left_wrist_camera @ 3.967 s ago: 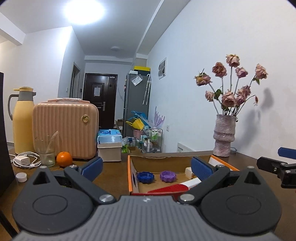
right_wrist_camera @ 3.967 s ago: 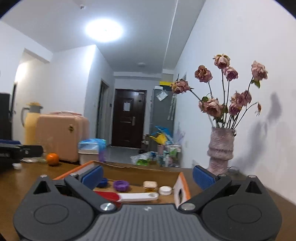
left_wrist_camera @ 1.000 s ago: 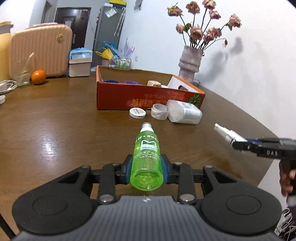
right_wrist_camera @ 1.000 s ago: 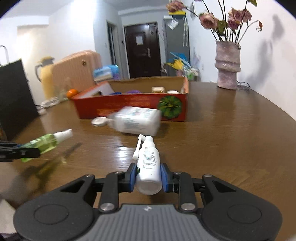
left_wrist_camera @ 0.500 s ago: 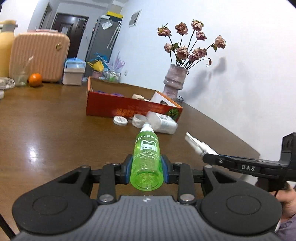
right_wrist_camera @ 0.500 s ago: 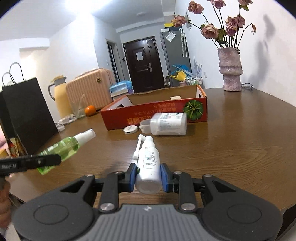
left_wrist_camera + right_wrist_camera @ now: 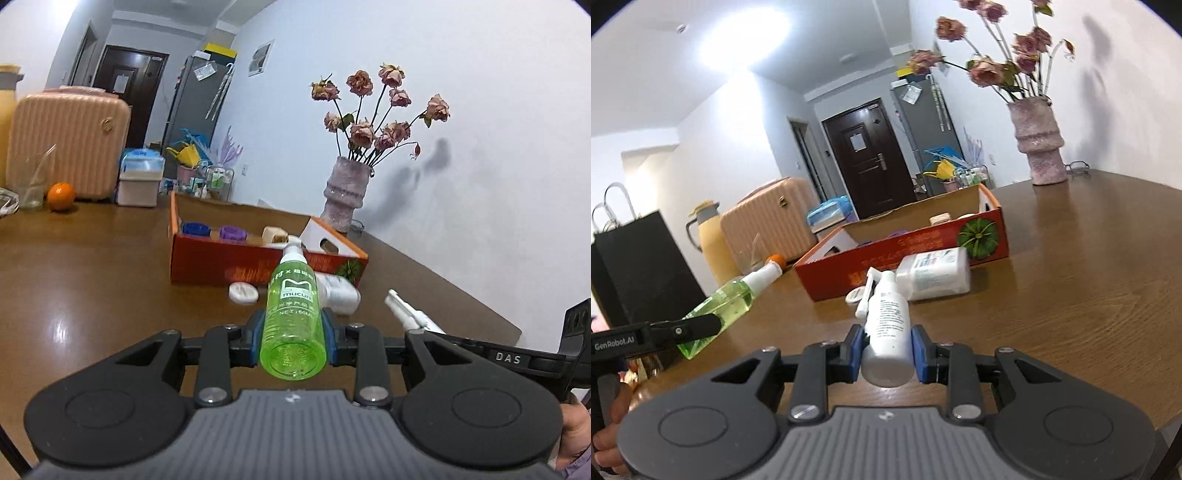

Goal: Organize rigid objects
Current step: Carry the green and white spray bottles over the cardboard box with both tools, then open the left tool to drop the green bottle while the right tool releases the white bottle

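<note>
Green plastic filled the left claw [image 7: 293, 338], its blue pads pinching a green spray bottle [image 7: 293, 310] near the base with the white nozzle aimed toward the red cardboard box [image 7: 258, 264]. The right claw [image 7: 888, 350] was pressed together on a white spray bottle [image 7: 888, 325], nozzle likewise toward the box. Half a second before, both bottles were already clamped and off the wood; since then both views had tipped and drawn nearer the box, so that the purple and blue caps inside it showed over the near wall. That suggested the carry toward the box was under way, with both drops yet to be done. Just in front of the box's near wall lay a white squat bottle [image 7: 932, 275] on its side and a white lid [image 7: 243, 293], touching the tabletop [image 7: 1089, 280] and crowding the direct approach. The box's top was open, with free floor visible between the items inside, so coming in over the wall looked the easier route. To the right of the box the tabletop ran bare as far as the pink vase [image 7: 1039, 144]; its curved edge sat close beneath both claws.
</note>
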Available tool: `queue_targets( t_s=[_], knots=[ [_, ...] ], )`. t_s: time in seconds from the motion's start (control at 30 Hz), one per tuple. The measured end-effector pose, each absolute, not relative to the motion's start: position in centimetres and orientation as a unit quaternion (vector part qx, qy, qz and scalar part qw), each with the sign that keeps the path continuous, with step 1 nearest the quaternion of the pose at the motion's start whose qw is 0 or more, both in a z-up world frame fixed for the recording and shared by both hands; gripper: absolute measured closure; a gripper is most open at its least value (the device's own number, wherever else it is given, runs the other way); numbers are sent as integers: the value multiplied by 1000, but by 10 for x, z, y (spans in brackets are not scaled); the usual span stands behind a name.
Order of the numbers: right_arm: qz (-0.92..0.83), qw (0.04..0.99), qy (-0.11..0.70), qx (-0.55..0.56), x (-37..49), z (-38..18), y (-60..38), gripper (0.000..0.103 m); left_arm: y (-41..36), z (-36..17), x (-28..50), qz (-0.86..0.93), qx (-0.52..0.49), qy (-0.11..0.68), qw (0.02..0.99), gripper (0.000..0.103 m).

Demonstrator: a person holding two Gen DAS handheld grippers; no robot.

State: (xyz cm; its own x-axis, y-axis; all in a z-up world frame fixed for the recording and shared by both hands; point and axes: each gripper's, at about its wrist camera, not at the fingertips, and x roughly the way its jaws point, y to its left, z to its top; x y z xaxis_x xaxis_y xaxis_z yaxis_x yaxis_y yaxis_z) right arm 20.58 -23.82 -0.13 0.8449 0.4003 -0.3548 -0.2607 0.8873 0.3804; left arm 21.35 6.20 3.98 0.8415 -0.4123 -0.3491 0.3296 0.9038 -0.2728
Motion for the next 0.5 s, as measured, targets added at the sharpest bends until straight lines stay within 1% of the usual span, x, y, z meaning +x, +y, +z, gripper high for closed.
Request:
queue_targets(
  t_s=[0.1, 0.23, 0.37, 0.5],
  knots=[
    [168, 950, 208, 165, 221, 6, -250, 76, 61, 52, 242, -179, -73, 196, 961, 72],
    [159, 955, 193, 159, 251, 21, -263, 76, 57, 67, 297, -178, -50, 205, 961, 72],
    [151, 961, 191, 129, 305, 40, -270, 76, 46, 73, 368, -183, -13, 226, 957, 72],
    [140, 965, 200, 91, 374, 53, -269, 76, 41, 62, 433, -180, 20, 247, 952, 72]
  ],
)
